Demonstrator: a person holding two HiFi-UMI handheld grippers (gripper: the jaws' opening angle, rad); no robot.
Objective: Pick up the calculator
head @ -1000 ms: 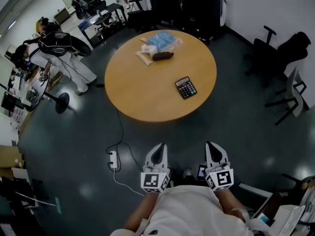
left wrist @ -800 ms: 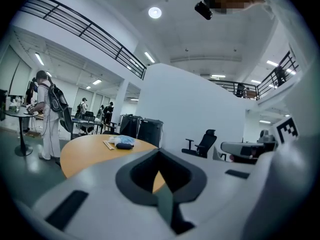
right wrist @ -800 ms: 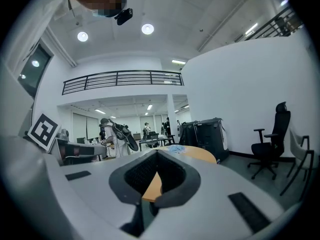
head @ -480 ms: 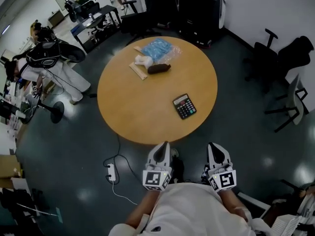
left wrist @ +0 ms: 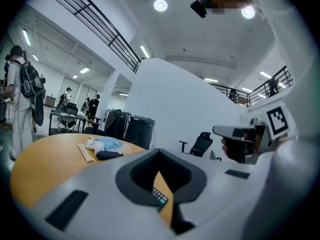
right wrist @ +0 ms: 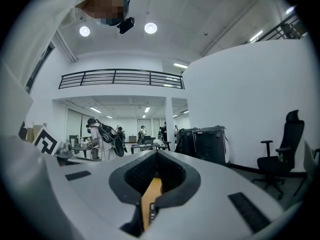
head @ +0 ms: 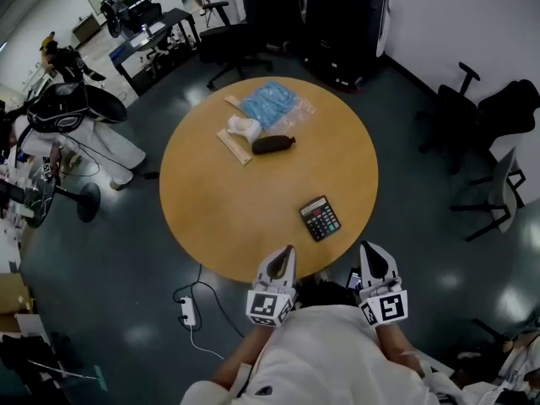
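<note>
1. Two tools show at the bottom of the head view: the left gripper (head: pixel 285 251) and the right gripper (head: pixel 369 247). They are side by side, with their tips at the near rim of the round table (head: pixel 211 218).
2. Head view, task item: the calculator (head: pixel 320 218) lies flat on the table top near that rim. It is just ahead of the two grippers and touches neither.
3. Head view, far half of the table: a blue bag (head: pixel 270 104), a white bundle (head: pixel 243 127), a dark pouch (head: pixel 273 144) and a wooden ruler (head: pixel 234 148) lie grouped together, well apart from the calculator.
4. Left gripper view: the jaws are closed tip to tip and grip nothing. The opening behind the tips frames a strip of table and the calculator's keys beyond. The right gripper shows at the right.
5. Right gripper view: the jaws are likewise closed together and empty. A narrow strip of table top shows through the opening. An office chair (right wrist: pixel 280 159) stands at the right, by the white wall.
</note>
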